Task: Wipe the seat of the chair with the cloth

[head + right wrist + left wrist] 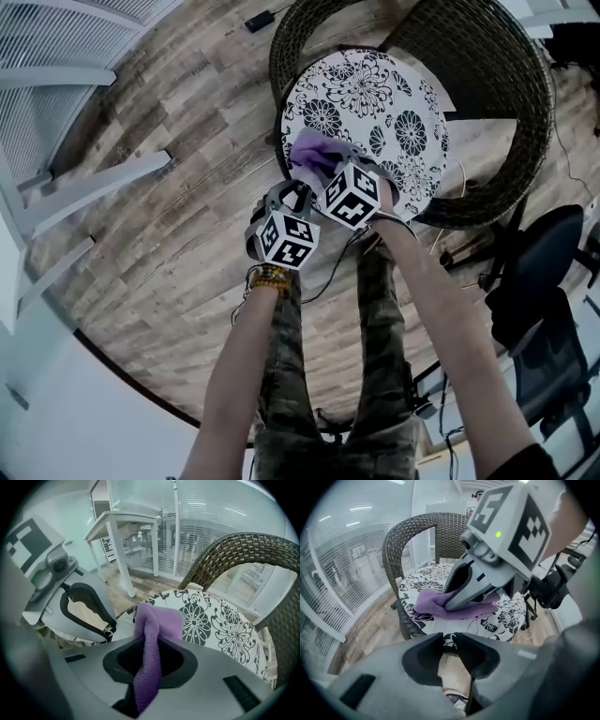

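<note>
Right gripper (149, 644): jaws clamped tight on purple cloth (157, 620), strip pinched between them, rest bunched past tips on front part of chair seat (220, 620). Left gripper (449, 641): jaws narrowly apart, nothing between them; cloth lies ahead, clear of them.

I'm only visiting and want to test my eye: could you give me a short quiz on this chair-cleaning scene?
1. Which gripper holds the cloth? A left, B right, C neither.
2. True or false: the cloth touches the floral seat.
3. What colour is the cloth?
Key: 1 B, the right gripper, with its jaws closed on the cloth; 2 true; 3 purple.
</note>
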Tool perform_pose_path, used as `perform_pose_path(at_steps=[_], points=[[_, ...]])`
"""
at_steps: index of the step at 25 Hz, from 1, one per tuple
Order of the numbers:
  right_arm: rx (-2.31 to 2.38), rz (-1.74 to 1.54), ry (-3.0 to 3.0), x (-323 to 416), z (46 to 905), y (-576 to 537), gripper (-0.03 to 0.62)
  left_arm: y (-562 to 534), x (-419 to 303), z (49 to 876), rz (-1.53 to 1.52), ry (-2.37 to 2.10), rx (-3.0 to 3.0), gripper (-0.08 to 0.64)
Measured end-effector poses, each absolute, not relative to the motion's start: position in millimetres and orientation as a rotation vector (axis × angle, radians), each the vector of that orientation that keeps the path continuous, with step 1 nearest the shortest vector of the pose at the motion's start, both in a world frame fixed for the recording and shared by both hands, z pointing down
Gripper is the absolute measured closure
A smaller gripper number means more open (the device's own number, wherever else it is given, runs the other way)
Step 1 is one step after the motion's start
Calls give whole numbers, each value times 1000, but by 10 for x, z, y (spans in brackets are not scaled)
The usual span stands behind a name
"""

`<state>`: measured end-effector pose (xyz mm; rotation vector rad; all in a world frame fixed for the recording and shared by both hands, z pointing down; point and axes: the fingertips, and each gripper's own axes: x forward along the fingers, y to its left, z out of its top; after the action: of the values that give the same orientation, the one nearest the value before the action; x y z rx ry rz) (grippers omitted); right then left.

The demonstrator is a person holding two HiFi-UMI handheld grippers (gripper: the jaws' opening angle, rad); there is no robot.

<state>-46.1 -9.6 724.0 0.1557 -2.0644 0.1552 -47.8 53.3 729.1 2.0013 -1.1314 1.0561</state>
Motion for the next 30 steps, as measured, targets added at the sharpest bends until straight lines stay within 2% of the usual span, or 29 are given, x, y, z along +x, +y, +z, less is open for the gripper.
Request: perform_pose_path(at_steps=[30], points=[[508,191,-1792,1145,7403,-1675,528,544,-539,7286,931,-1177,1938,474]])
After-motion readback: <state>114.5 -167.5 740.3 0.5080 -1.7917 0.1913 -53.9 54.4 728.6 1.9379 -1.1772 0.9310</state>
